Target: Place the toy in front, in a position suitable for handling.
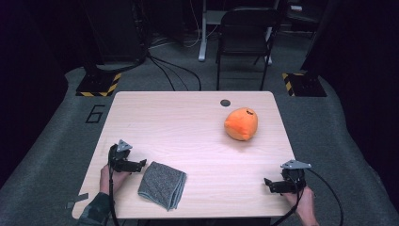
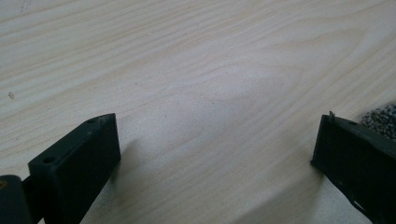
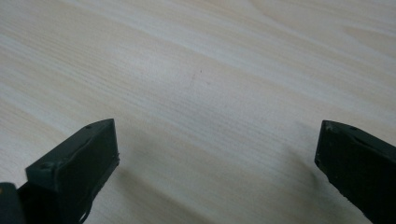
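Approach step: left gripper [image 1: 141,165], jaws spread, rests beside folded grey felt cloth [image 1: 162,184]; next, likely pinch its edge; right gripper [image 1: 269,184] jaws spread, idle

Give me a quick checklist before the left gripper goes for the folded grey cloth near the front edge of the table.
1. Left gripper open: ok, jaws stand wide apart in the left gripper view.
2. Left gripper empty: ok, bare wood between its jaws.
3. Folded grey cloth within reach: ok, it lies just beside the left gripper.
4. Cloth flat on the light wooden table: ok, nothing on it.
5. Right gripper out of the way: ok, open and empty at the far corner.
6. Orange plush ball apart from the cloth: ok.
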A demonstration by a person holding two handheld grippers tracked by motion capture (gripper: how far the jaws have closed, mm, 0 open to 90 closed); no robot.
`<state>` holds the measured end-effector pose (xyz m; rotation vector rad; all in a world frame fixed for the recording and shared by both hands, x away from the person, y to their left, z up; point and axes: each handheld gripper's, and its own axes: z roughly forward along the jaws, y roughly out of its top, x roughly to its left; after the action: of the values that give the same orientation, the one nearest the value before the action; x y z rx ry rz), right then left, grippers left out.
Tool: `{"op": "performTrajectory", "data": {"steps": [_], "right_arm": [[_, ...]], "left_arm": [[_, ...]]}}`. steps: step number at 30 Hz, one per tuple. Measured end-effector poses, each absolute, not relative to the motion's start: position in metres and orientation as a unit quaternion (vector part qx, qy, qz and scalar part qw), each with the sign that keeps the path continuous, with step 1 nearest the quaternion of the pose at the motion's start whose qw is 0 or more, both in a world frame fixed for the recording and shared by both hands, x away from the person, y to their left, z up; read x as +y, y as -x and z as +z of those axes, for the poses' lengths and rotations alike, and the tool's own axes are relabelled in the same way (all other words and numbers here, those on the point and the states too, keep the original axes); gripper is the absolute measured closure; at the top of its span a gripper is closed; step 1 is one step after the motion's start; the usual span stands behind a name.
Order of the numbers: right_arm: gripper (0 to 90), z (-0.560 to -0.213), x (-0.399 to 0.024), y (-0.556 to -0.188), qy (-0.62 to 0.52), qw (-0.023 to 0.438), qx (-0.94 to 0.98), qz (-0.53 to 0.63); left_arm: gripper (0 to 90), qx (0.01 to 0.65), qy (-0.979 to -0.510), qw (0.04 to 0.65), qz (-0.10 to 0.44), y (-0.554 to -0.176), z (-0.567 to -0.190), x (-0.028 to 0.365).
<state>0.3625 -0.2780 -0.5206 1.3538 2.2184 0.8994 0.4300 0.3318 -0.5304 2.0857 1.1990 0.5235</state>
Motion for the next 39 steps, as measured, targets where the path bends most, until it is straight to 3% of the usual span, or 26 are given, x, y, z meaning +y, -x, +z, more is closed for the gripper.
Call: {"op": "performTrajectory", "data": {"steps": [25, 39], "right_arm": [[0.0, -0.461, -0.245, -0.409, -0.439, 0.195, 0.796, 0.368], [0.0, -0.45, -0.226, -0.441, -0.421, 0.188, 0.808, 0.365]], "left_arm": [[0.7, 0.459, -0.798, 0.334, 0.2, -0.43, -0.53, 0.332], [0.7, 0.46, -0.797, 0.335, 0.201, -0.43, -0.531, 0.332]]}}
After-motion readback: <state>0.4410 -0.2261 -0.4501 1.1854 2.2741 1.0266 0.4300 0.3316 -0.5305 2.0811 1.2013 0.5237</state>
